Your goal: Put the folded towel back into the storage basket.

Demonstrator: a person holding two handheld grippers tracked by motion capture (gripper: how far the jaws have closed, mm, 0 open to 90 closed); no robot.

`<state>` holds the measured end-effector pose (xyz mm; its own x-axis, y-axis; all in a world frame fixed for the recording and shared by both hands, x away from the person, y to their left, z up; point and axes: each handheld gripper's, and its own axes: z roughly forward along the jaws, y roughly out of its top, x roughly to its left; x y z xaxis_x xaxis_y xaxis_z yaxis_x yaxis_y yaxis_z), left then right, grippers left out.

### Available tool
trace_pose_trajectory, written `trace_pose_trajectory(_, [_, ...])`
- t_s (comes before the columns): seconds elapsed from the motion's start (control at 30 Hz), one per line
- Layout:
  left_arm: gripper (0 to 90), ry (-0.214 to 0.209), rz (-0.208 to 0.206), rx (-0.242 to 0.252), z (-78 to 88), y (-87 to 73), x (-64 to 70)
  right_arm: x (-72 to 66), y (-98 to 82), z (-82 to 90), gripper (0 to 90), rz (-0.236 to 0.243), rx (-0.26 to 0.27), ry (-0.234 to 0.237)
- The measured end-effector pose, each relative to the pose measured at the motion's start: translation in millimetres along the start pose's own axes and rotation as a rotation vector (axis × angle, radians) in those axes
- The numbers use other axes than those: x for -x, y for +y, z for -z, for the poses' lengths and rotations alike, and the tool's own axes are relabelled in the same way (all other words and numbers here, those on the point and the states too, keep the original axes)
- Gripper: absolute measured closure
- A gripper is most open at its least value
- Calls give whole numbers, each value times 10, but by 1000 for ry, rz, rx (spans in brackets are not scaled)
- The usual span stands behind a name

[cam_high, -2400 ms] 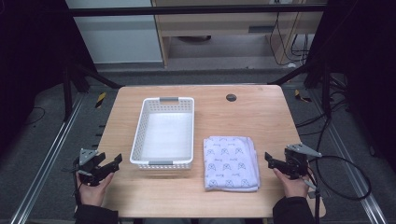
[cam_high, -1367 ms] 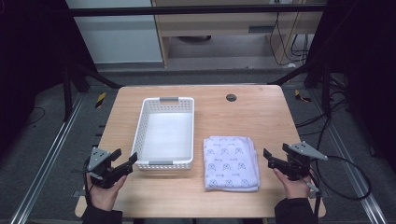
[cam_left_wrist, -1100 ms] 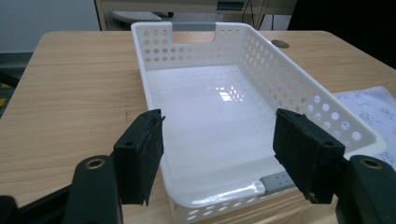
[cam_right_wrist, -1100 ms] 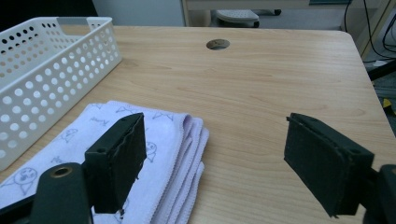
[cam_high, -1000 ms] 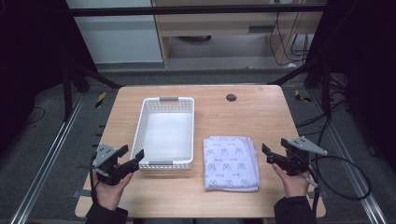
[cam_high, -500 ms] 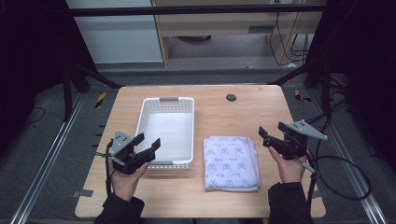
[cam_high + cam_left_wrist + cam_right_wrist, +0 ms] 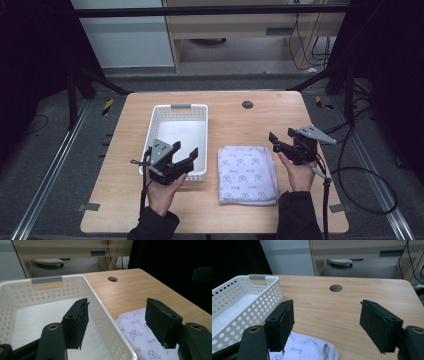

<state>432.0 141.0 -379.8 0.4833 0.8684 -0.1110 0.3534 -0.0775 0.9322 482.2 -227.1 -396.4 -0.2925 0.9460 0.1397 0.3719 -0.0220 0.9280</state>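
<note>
White perforated basket [image 7: 179, 131]: rectangular, with grey handle strips at its two short ends, standing left of centre on the tabletop [image 7: 240, 125]. Its interior is bare white floor; nothing lies in it. In the left gripper view the basket [image 7: 30, 293] takes up the left half of the picture, its near right corner between my jaws.

Folded cloth [image 7: 247, 174]: pale lilac with small printed cartoon figures, lying flat just to the right of the basket, close to it but apart. In the right gripper view a rolled edge of the cloth [image 7: 312, 347] sits low between my jaws.

My left claw [image 7: 185, 156]: held over the near short end of the basket, jaws wide apart, gripping nothing. My left hand [image 7: 161, 192] comes in from the bottom edge in a dark sleeve.

My right claw [image 7: 276, 141]: held above the tabletop just beyond the cloth's right edge, jaws spread wide and empty. A black cable [image 7: 365, 170] trails from it off the right side.

Tabletop: light wood grain with rounded corners and a round cable hole [image 7: 247, 104] near the far edge.

Room: dark grey floor, metal rails along both sides, a pale cabinet [image 7: 130, 35] and a wooden desk unit [image 7: 240, 25] beyond the far edge.
</note>
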Motion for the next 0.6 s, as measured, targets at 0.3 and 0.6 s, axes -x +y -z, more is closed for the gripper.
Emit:
trace_pose_trajectory(0.3, [371,-42,-14,-51,-120,-108,290,54,-202,-138,296,-14,-80,10])
trace_pose_trajectory(0.6, [401,-90,-21,-109,-243,-326,505,107,-405,-222,299,-16,-154,27])
